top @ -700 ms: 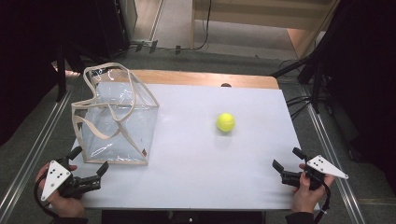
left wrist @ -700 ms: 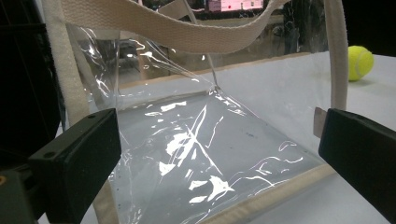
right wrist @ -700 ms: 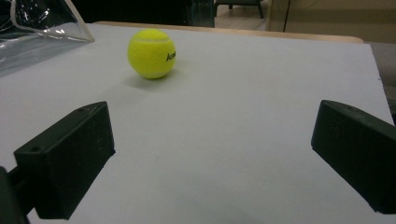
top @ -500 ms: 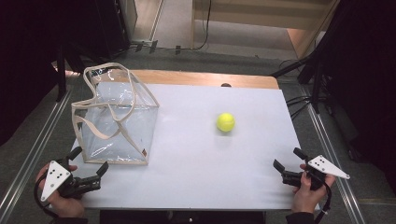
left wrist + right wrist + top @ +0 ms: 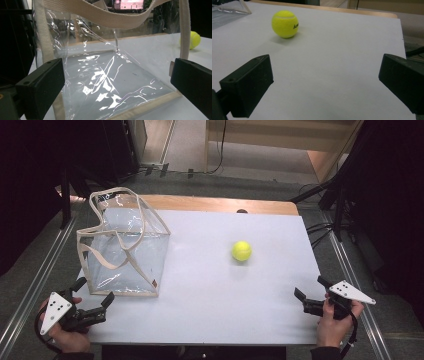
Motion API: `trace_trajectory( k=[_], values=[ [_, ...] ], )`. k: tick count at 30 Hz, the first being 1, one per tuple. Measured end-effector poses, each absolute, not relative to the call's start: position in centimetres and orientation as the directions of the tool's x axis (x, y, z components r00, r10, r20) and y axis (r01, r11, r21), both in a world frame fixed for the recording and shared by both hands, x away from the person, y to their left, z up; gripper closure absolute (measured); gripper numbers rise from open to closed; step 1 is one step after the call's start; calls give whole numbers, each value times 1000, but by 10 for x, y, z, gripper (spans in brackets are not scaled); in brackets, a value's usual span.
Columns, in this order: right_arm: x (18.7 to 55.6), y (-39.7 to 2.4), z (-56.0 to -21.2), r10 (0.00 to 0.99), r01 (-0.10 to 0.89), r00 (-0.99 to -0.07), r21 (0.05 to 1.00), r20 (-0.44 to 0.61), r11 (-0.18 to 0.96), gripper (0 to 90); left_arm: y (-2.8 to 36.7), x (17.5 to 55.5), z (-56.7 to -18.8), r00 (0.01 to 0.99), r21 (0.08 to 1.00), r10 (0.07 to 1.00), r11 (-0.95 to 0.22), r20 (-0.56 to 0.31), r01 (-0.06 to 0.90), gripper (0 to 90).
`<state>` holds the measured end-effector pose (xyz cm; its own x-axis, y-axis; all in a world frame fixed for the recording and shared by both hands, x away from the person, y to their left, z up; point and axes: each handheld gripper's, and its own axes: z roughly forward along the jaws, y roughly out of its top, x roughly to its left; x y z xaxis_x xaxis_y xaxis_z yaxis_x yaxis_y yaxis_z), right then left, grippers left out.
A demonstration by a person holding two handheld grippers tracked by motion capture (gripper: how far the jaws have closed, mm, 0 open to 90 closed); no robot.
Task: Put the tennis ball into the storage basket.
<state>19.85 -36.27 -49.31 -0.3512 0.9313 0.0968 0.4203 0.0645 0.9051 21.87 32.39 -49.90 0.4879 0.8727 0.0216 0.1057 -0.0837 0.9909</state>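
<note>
A clear plastic tote bag [image 5: 125, 252] with beige webbing handles stands open on the left of the white table [image 5: 210, 310]. A yellow tennis ball [image 5: 241, 251] lies right of the middle, apart from the bag. My left gripper [image 5: 95, 291] is open at the near left corner, just short of the bag's front bottom edge. In the left gripper view its jaws [image 5: 117, 75] stand wide apart in front of the bag [image 5: 110, 18], and the ball [image 5: 195, 40] shows far right. My right gripper [image 5: 311, 287] is open at the near right edge. It [image 5: 324, 72] points toward the ball [image 5: 285, 24], well short of it.
A wooden strip [image 5: 220, 205] runs along the table's far edge. Metal rails [image 5: 30, 290] line the floor on both sides, and black stands and cables [image 5: 330, 200] sit beyond the right side. Bare white table lies between the grippers and the ball.
</note>
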Motion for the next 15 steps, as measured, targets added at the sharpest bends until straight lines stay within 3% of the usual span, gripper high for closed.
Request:
trace_trajectory(
  k=[7,12,15],
  values=[
    [205,-359,-475,912,414,-403,904,79,105,0,327,219,-499,501,993,866,-61,0,104,0],
    [216,-353,-454,895,400,-444,902,34,164,0,321,222,-500,532,987,846,-108,28,120,0],
    [221,-351,-446,886,401,-464,896,18,192,0,325,221,-499,520,991,854,-68,0,113,0]
  ],
)
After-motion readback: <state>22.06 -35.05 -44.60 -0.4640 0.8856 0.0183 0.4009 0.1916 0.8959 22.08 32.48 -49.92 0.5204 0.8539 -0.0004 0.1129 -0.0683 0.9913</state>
